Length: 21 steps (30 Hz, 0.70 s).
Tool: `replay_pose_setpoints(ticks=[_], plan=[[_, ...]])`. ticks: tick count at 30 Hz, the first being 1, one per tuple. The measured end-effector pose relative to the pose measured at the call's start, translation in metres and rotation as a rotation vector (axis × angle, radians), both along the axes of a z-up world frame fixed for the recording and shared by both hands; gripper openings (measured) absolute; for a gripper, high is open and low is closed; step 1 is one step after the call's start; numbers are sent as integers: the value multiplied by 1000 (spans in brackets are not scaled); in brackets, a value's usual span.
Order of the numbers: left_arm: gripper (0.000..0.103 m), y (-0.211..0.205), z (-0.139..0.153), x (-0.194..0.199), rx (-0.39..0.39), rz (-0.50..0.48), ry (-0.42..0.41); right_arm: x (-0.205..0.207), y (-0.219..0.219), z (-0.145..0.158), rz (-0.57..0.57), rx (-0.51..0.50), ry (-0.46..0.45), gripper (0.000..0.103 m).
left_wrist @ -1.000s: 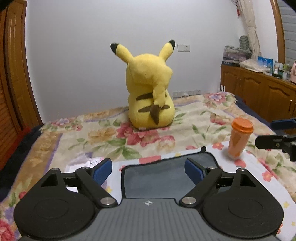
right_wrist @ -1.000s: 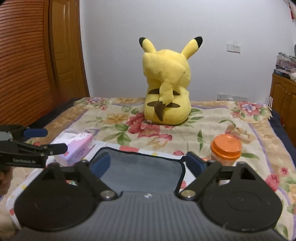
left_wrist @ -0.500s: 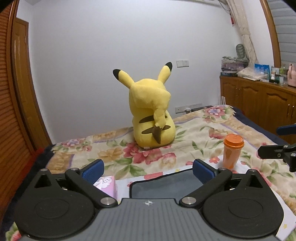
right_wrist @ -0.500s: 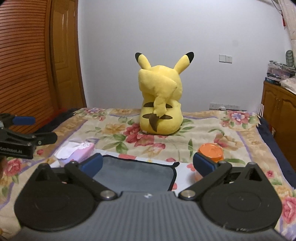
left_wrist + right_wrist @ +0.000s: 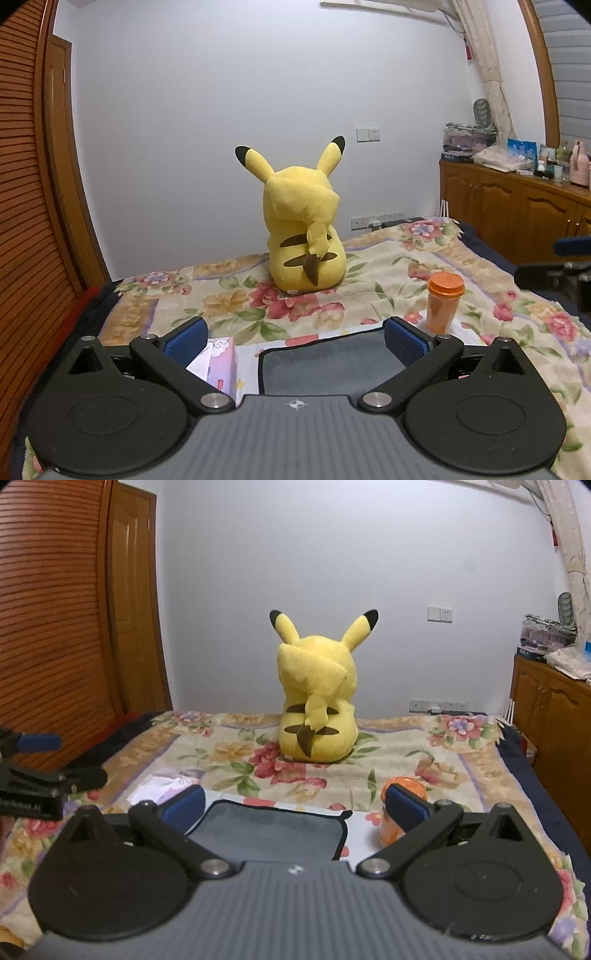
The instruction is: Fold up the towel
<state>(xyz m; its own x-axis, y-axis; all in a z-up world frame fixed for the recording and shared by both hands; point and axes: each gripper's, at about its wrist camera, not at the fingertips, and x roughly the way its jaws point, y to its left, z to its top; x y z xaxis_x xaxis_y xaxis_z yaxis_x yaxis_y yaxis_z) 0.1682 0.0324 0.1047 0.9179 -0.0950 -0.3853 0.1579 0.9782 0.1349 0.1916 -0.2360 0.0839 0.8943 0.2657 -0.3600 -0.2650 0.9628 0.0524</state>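
Observation:
A grey towel (image 5: 328, 365) with a dark border lies flat on a white sheet on the bed; it also shows in the right wrist view (image 5: 273, 834). My left gripper (image 5: 295, 338) is open and empty, held above the towel's near part. My right gripper (image 5: 293, 806) is open and empty, also above the near part of the towel. Each gripper shows at the edge of the other's view: the right one (image 5: 554, 273), the left one (image 5: 48, 771).
A yellow Pikachu plush (image 5: 303, 229) sits on the floral bedspread (image 5: 388, 266) behind the towel. An orange lidded cup (image 5: 443, 306) stands right of the towel, a pink tissue pack (image 5: 221, 363) left of it. A wooden cabinet (image 5: 517, 214) is at the right, a wooden wardrobe (image 5: 55, 627) at the left.
Both grippers have risen and tilted up, so the towel sits lower and smaller in both views. Both stay open and empty.

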Motion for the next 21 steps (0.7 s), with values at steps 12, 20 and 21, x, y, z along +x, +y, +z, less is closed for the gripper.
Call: replay_pose_setpoints(ticks=[12,20,21], plan=[[103,-6,10,-55,-32,-16,-27,-50,-6,16,-62,10,-13,103],[103,-5,20,-76,-45,-3,-36,-71,-9,27,-64,5,-40,103],[103,-4,20,-78,-46,1,-34,-71,-10,27,-62,12,-41,103]])
